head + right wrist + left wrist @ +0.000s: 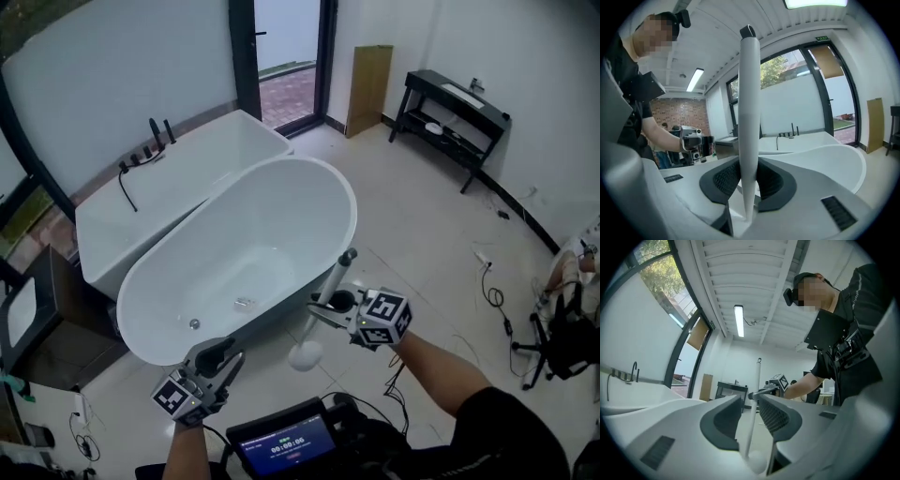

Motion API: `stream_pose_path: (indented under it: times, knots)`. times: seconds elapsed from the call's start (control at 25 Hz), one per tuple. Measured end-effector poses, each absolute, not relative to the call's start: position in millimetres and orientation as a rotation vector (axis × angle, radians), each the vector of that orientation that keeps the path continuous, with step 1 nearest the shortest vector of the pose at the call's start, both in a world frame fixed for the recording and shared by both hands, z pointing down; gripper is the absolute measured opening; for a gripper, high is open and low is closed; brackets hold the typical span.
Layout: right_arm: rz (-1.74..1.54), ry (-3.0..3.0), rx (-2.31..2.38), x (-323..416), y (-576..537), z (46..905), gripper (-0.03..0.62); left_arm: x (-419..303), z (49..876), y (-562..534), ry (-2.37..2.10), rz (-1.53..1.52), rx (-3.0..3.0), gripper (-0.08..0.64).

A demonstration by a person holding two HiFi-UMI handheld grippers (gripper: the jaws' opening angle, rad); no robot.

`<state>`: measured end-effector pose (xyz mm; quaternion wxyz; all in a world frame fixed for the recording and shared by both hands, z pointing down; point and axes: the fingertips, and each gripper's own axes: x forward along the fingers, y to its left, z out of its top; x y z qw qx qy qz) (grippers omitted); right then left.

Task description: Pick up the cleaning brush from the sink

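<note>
The white cleaning brush (330, 286) hangs upright over the floor, just outside the front rim of the oval white bathtub (349, 202), its round head (305, 355) at the bottom. My right gripper (326, 306) is shut on the brush's handle (749, 103), which runs up between the two dark pads (725, 180). My left gripper (225, 356) stands open at the lower left, apart from the brush. In the left gripper view the brush handle (754, 394) shows in the gap between its open jaws, with no pad touching it.
A rectangular white tub (187, 169) with black taps stands behind the oval one. A black table (459, 112) is at the far right wall, and cables (492, 291) lie on the tiled floor. A device with a screen (286, 441) sits close below.
</note>
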<state>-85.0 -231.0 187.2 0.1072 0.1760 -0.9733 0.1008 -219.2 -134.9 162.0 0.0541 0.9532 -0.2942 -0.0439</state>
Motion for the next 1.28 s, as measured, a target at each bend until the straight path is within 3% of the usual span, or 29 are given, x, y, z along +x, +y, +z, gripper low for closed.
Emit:
stream_pose_path:
  times: [0.44, 1.28]
  knots:
    - [0.158, -2.906, 0.546, 7, -193, 123, 0.063, -127, 99, -88, -0.91, -0.077, 2.978, 0.132]
    - [0.087, -2.914, 0.522, 1, -172, 91, 0.063, -138, 83, -69, -0.927, -0.078, 2.982, 0.132]
